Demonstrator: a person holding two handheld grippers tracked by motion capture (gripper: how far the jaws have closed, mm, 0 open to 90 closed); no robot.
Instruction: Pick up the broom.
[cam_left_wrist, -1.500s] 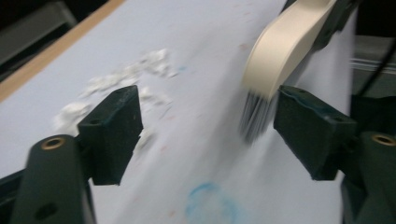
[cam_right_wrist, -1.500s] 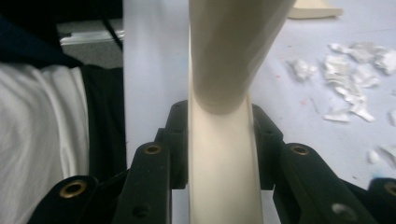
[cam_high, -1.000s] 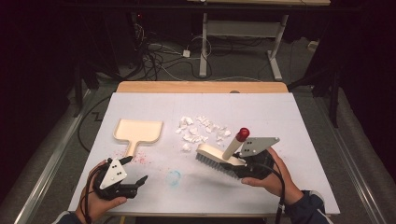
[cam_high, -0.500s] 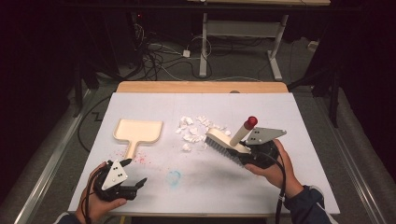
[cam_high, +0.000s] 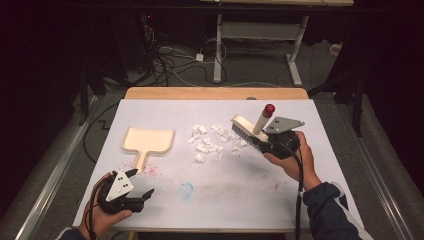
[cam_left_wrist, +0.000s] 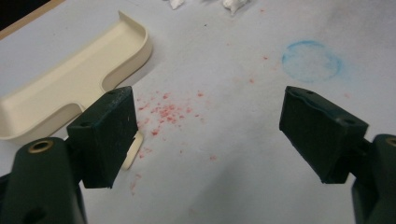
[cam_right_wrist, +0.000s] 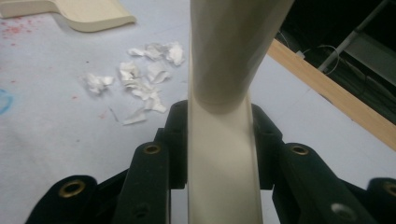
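Right of centre in the high view, the brush (cam_high: 248, 131) is clamped in the right gripper (cam_high: 274, 142), its bristles beside the paper scraps (cam_high: 212, 141), while the left gripper (cam_high: 136, 192) sits wide open and empty at lower left, below the dustpan (cam_high: 148, 140).

Black gripper (cam_high: 129, 192) bodies, grey triangular plates, dark sleeves

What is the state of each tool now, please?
Left tool: open, holding nothing.
Right tool: closed on the brush.
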